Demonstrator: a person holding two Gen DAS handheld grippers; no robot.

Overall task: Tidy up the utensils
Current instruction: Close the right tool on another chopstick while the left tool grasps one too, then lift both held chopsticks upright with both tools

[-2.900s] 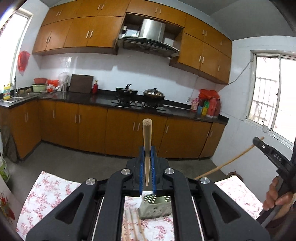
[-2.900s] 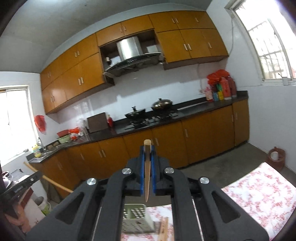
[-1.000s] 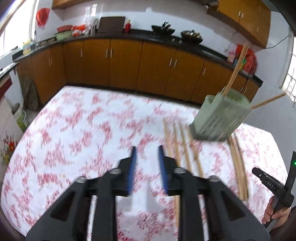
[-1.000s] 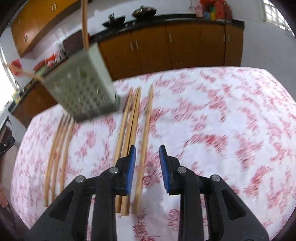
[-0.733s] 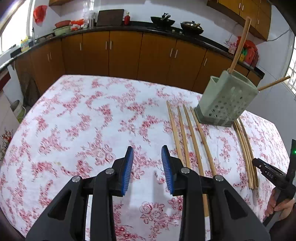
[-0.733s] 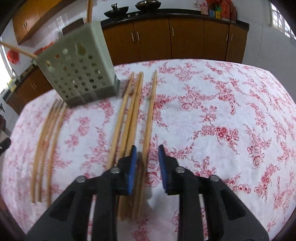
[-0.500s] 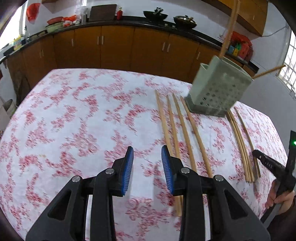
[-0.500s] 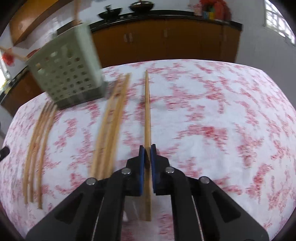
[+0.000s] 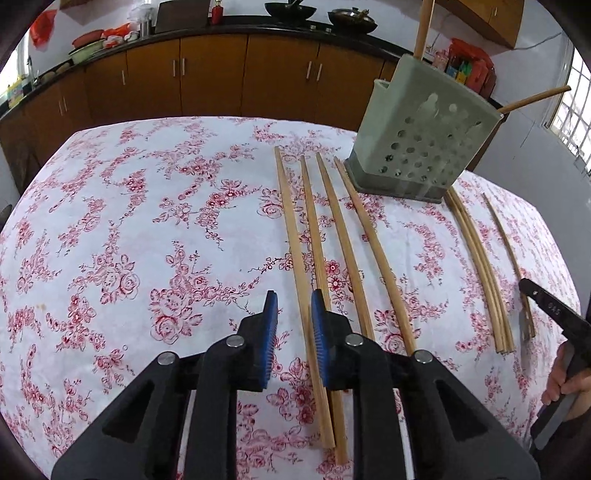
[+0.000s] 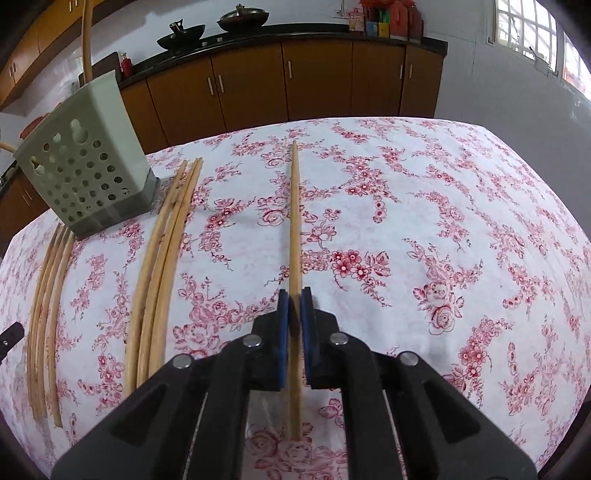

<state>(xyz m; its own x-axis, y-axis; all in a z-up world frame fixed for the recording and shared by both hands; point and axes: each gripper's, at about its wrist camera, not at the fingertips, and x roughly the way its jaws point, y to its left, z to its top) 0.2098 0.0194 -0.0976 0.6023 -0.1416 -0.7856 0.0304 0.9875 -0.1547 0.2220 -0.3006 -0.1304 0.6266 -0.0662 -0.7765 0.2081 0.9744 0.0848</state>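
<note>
Right wrist view, right gripper [image 10: 294, 314] angling down, clamping a chopstick [image 10: 294, 221], left gripper [image 9: 293, 314] closing around another chopstick [image 9: 295, 236], floral tablecloth [image 10: 443, 206], kitchen cabinets [image 10: 288, 81] behind.

The cloth [image 9: 147, 221] over the counter is white, printed all over with red and pink roses and thin dark stems. The chopsticks [image 9: 332, 236] lying on it are pale tan wood, plain. The perforated holder [image 9: 421, 147] is a muted grey-green with a darker grey base. Both tools, left [image 9: 291, 325] and right [image 10: 294, 317], are matte black with bright blue pads and small silver pins. Behind, the cabinets [image 10: 314, 81] are warm orange-brown with silver handles under a black worktop [image 10: 295, 31], against a white wall [image 10: 480, 74].
</note>
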